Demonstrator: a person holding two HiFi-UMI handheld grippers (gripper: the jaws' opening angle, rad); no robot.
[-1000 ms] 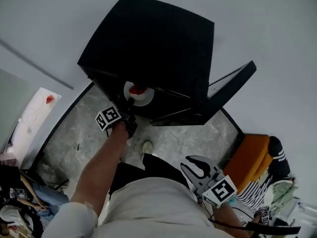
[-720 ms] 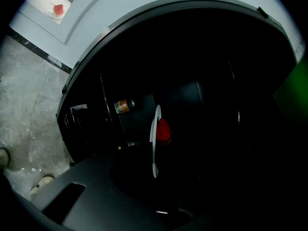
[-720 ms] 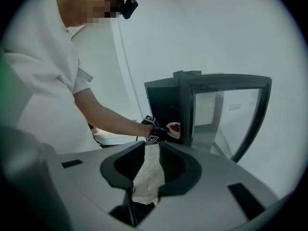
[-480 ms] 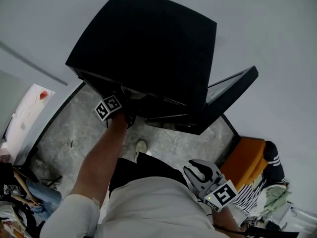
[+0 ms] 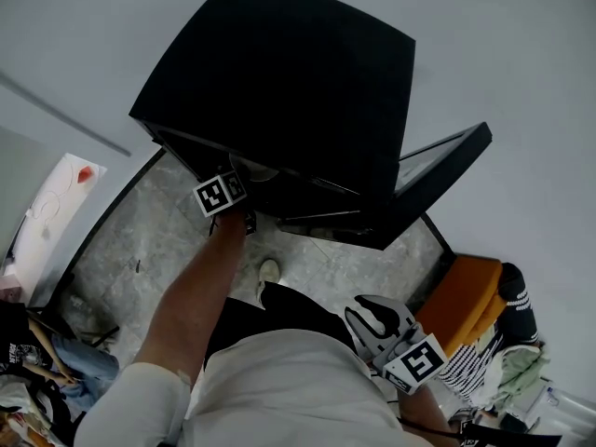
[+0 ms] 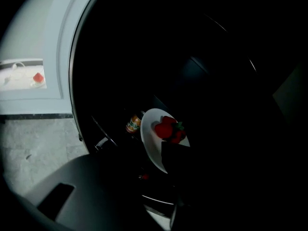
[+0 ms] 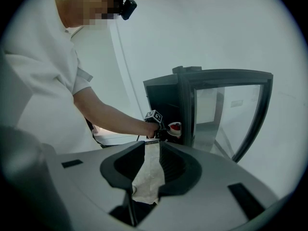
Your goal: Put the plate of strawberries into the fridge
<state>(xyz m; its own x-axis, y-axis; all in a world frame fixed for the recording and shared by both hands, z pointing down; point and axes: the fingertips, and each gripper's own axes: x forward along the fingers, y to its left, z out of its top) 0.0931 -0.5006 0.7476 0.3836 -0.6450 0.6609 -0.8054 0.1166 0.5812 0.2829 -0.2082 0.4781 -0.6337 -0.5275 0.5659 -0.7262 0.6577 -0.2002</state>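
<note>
The left tool (image 5: 240, 186) is clamped on the edge of the white plate (image 6: 153, 146) and reaches into the dark mouth of the black fridge (image 5: 279, 82). The strawberries (image 6: 168, 129) sit heaped on the plate, inside the fridge near a small orange-labelled bottle (image 6: 134, 123). The glass door (image 5: 438, 170) stands swung open. The right tool (image 7: 152, 146) hangs by the person's waist, its jaws apart with nothing between them.

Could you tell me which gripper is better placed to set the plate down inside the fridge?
Left: the left gripper grips the plate of strawberries inside the fridge opening. The right gripper hangs empty, jaws apart, well back from it.
</note>
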